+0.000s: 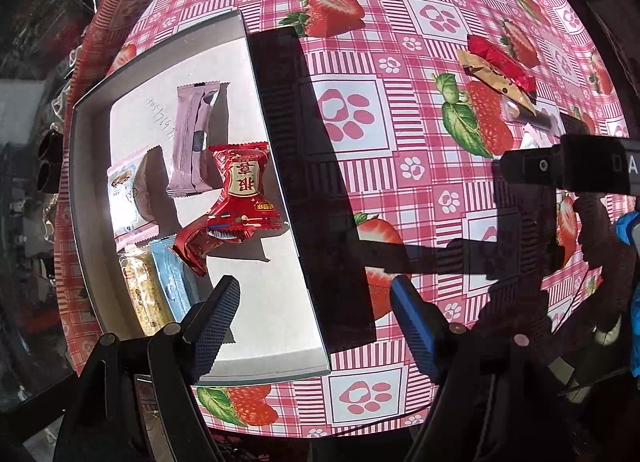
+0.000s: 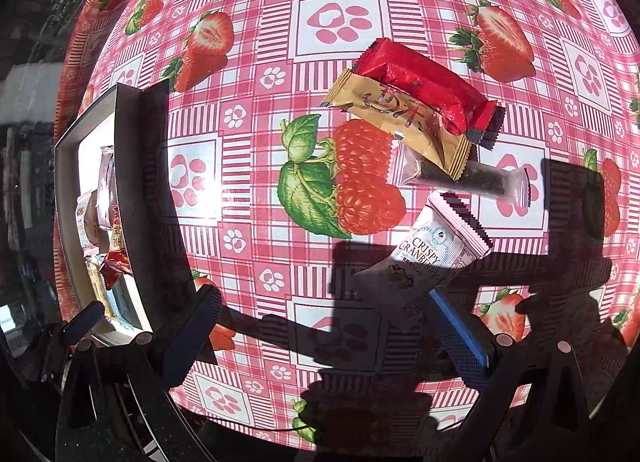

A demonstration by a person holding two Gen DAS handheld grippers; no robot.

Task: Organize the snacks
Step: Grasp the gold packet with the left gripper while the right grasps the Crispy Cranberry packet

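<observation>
both tongs released, empty: left tongs (image 1: 316, 318) over box (image 1: 80, 182) rim, right tongs (image 2: 328, 326) by cranberry bar (image 2: 424, 262); red packet (image 2: 424, 86) overlaps tan packet (image 2: 372, 106).

A home table, by its strawberry-and-paw-print tablecloth (image 2: 280, 74) and a box (image 1: 276, 366) of wrapped snacks.

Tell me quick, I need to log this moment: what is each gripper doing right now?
Left gripper: open, holding nothing, over the edge of the box.
Right gripper: open wide, holding nothing, above the cranberry snack.
</observation>
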